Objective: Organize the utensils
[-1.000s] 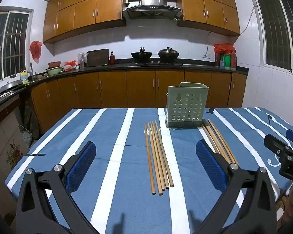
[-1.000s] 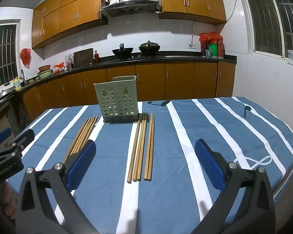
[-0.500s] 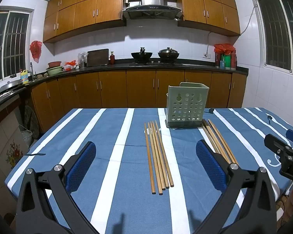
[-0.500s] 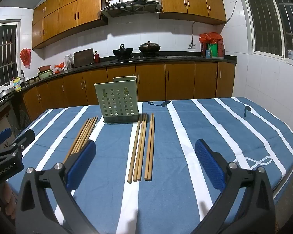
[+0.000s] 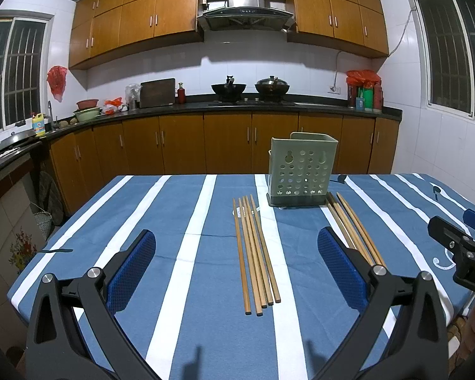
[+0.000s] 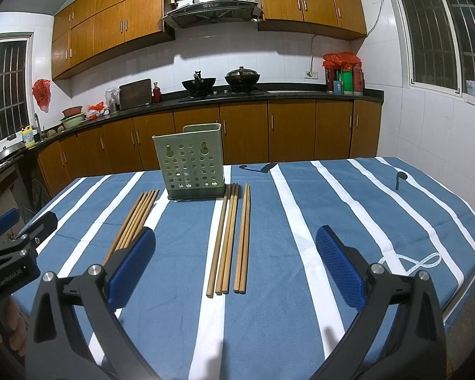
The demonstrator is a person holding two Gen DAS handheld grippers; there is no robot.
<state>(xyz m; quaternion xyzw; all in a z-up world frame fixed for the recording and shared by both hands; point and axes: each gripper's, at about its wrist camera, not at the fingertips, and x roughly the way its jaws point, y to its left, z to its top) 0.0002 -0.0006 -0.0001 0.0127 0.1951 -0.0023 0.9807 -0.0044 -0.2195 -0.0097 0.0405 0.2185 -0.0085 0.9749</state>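
Nothing had shifted across the last second: both views matched the earlier ones, so the task had not yet begun. The table (image 5: 174, 285), under a blue cloth with white stripes, carried everything. Toward its far side stood the green perforated utensil holder (image 5: 302, 171), upright and seemingly empty. One bundle of wooden chopsticks (image 5: 256, 253) lay flat on the holder's left side, a second bundle (image 6: 229, 240) on its right, both reaching back toward the near edge. The left gripper (image 5: 236, 272) hovered over the near edge, jaws spread wide and empty; the right gripper (image 6: 236, 269) did likewise. Every chopstick likely still needed lifting into the holder.
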